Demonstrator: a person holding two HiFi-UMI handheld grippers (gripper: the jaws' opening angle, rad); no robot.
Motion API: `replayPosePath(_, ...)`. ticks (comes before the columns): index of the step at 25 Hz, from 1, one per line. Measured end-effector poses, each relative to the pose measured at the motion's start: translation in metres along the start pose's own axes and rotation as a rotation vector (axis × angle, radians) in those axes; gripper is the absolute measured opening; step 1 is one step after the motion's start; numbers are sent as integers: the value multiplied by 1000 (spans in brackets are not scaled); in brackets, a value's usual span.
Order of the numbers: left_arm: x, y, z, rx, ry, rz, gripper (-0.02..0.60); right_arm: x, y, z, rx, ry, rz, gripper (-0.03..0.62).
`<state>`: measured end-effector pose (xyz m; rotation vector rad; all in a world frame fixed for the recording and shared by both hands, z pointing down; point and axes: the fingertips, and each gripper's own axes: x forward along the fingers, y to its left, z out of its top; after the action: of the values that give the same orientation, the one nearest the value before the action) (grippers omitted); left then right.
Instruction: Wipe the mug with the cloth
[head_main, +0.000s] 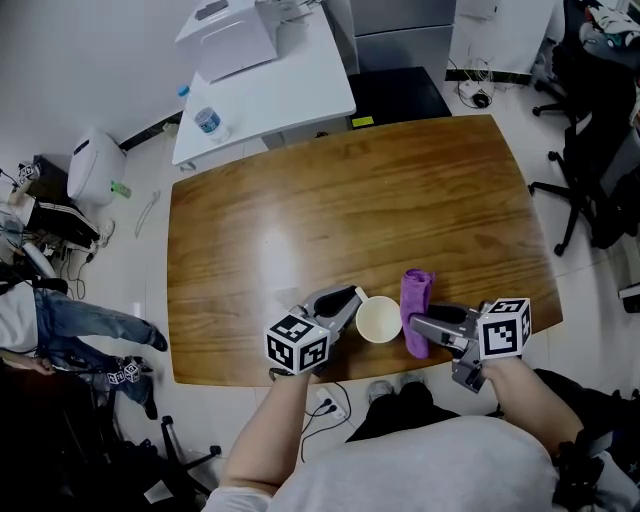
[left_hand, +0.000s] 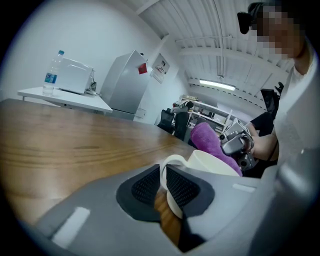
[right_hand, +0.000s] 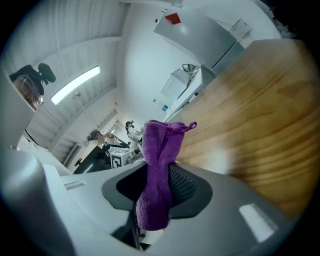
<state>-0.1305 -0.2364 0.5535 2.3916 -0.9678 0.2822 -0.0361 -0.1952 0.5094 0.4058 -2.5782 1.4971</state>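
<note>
In the head view, one cream mug (head_main: 379, 319) stands upright near the front edge of the wooden table (head_main: 340, 200), its mouth open upward and only its pale inside showing. One purple cloth (head_main: 416, 310) lies against its right side. The left gripper (head_main: 348, 303) reaches the mug from the left and the right gripper (head_main: 418, 323) meets the cloth's near end. One clear water bottle (head_main: 207, 120) with a blue label stands on a white side table (head_main: 290, 85); its print is too small to read and its fill cannot be told. In the left gripper view, the jaws are nearly together, pinching the mug's handle (left_hand: 167, 162) between the ribbed pads (left_hand: 182, 187), with the cloth just behind the mug. In the right gripper view, the jaws are clamped on the cloth, which stands up folded between them and hangs out below.
</note>
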Motion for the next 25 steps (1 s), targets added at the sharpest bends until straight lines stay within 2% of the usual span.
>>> replayPosePath(4, -1, 0, 1, -6, -8, 17, 29, 7, -11, -11, 22, 20, -25, 130)
replayPosePath(9, -1, -3, -2, -5, -13, 26, 26, 11, -36, -27, -7, 85, -146, 130)
replayPosePath(14, -3, -1, -3, -3, -22, 54, 26, 14, -49, -33, -55, 92, -255, 130)
replayPosePath(19, -6, -2, -5, -19, -31, 90, 31, 3, -42, -28, 0, 37, -232, 130)
replayPosePath(25, -12, -5, -8, 6, -19, 131, 31, -30, -4, -25, 97, -83, -145, 130)
